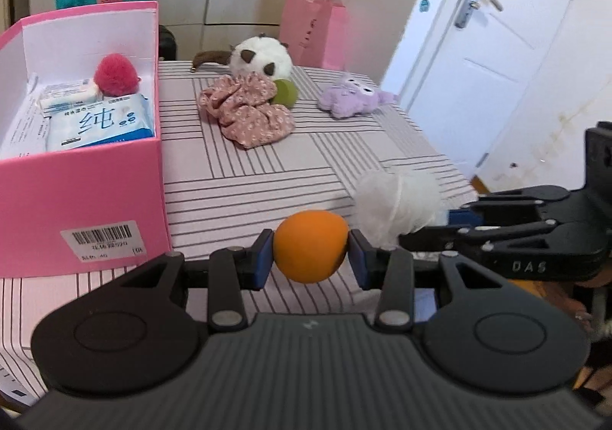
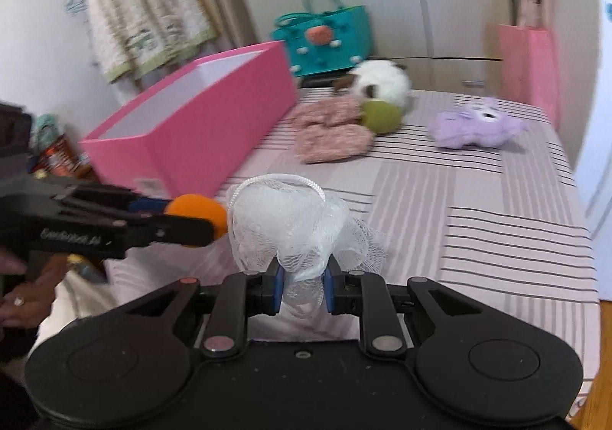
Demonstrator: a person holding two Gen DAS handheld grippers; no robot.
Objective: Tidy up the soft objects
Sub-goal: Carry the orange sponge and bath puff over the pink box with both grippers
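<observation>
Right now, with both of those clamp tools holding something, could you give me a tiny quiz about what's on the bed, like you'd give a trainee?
1. True or false: the left gripper is shut on the orange ball.
2. What does the right gripper hold? A) purple plush B) white mesh puff C) green ball
3. Fill in: the red pompom lies inside the pink ____.

Key: 1 true. 2 B, the white mesh puff. 3 box.

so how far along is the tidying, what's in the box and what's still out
Done: the pink box holds a red pompom and tissue packs. In hand: left gripper grips the orange ball, right gripper the white mesh puff. Left: floral cloth, green ball, panda plush, purple plush.
</observation>
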